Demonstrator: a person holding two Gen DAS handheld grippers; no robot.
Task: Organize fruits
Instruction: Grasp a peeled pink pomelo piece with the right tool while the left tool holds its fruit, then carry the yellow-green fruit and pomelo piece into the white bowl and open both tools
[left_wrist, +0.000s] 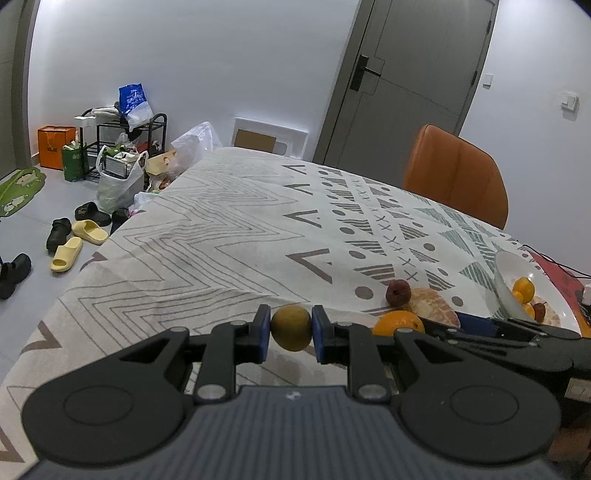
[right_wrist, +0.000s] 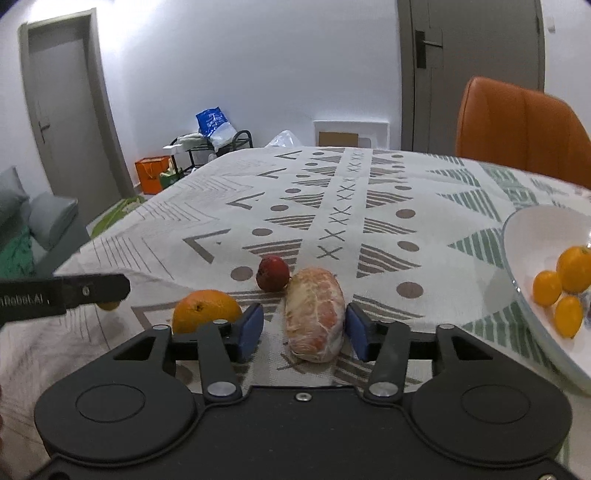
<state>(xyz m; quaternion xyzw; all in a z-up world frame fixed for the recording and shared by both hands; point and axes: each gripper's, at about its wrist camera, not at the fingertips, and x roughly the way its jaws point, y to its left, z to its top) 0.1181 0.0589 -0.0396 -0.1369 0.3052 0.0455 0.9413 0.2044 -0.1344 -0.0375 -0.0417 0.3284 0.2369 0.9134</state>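
A small green fruit (left_wrist: 291, 327) is gripped by the left gripper (left_wrist: 291, 334). A peeled grapefruit (right_wrist: 314, 314) on the bench (right_wrist: 332, 206) is straddled by the right gripper's (right_wrist: 305, 334) open fingers.

Woven tablecloth (right_wrist: 369, 236), glossy, perhaps ceramic bowl (right_wrist: 532, 236)

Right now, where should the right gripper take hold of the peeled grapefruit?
Across its narrow middle, from the near side. The peeled grapefruit lies lengthwise away from the right gripper, whose open fingers already flank its long sides.
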